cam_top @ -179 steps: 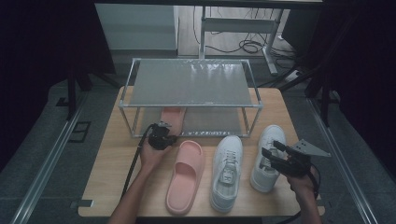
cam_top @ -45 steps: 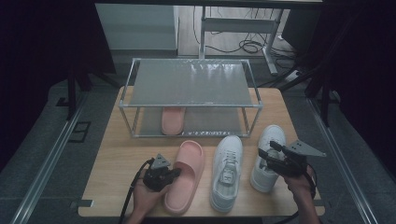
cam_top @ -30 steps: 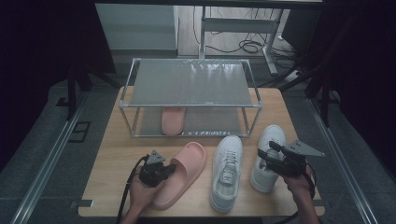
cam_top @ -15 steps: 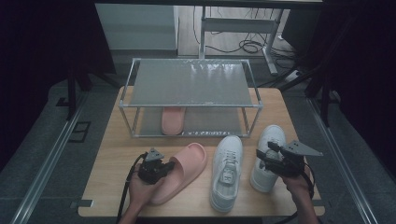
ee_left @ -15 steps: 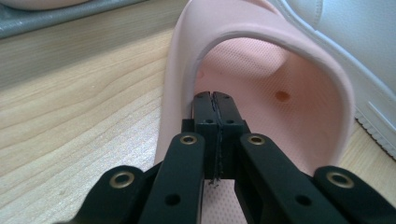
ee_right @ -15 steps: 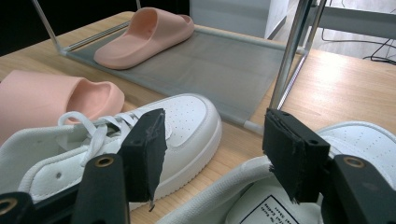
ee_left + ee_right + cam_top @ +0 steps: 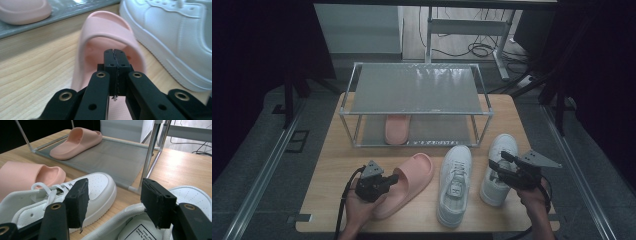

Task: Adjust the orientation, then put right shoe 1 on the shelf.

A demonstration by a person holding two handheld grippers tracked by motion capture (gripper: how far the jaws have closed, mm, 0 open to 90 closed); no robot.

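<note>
Since a moment ago your left claw [image 7: 388, 179], pressed fully together at the pink slipper's [image 7: 409, 181] heel, swung its toe toward the rack [image 7: 417, 90]. Your right claw [image 7: 497, 167] hovers open. Next, slide it onto the lower shelf.

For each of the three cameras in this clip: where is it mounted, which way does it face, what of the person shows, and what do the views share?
High view: above the person's side, looking forward and down on the table and shoe rack; both forearms and both hands show.
Left gripper view: rides the left gripper, looking along its shut jaws into the pink slipper.
Right gripper view: rides the right gripper, looking between open jaws over the right sneaker toward the rack.
Shared: all three show the pink slipper and the middle sneaker.
</note>
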